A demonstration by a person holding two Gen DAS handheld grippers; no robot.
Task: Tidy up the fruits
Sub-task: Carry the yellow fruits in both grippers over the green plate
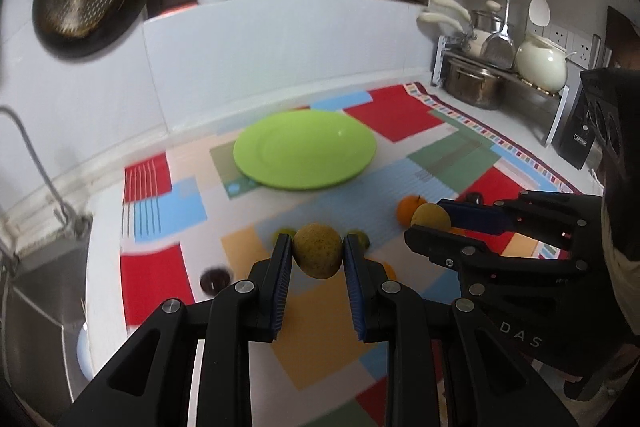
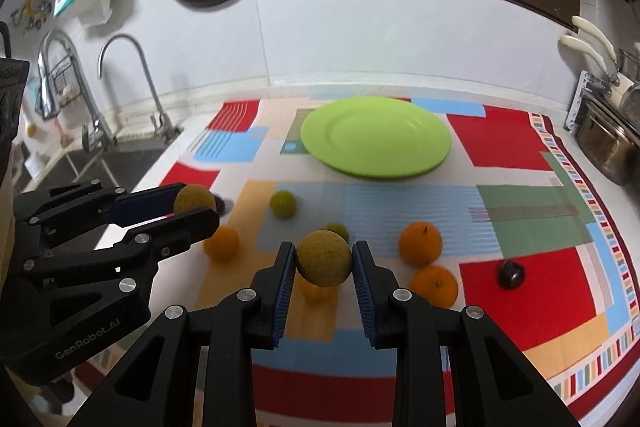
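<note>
Two black grippers, left (image 1: pixel 317 255) pinching speckled yellow-brown round fruit (image 1: pixel 318 250), right (image 2: pixel 323 265) pinching its twin (image 2: pixel 324 258), round lime-green plate (image 2: pixel 376 137) ahead.

The green plate (image 2: pixel 376 137) near the back edge of the counter looks glossy and smooth, like glazed ceramic or hard plastic. It sits on a matt patchwork cloth (image 2: pixel 520 147). The yellow-brown fruit (image 1: pixel 318 251) has rough, speckled, dull skin. The gripper (image 1: pixel 316 267) frames are matt black plastic with ribbed blue pads (image 1: pixel 280 291) and shiny metal pins.
</note>
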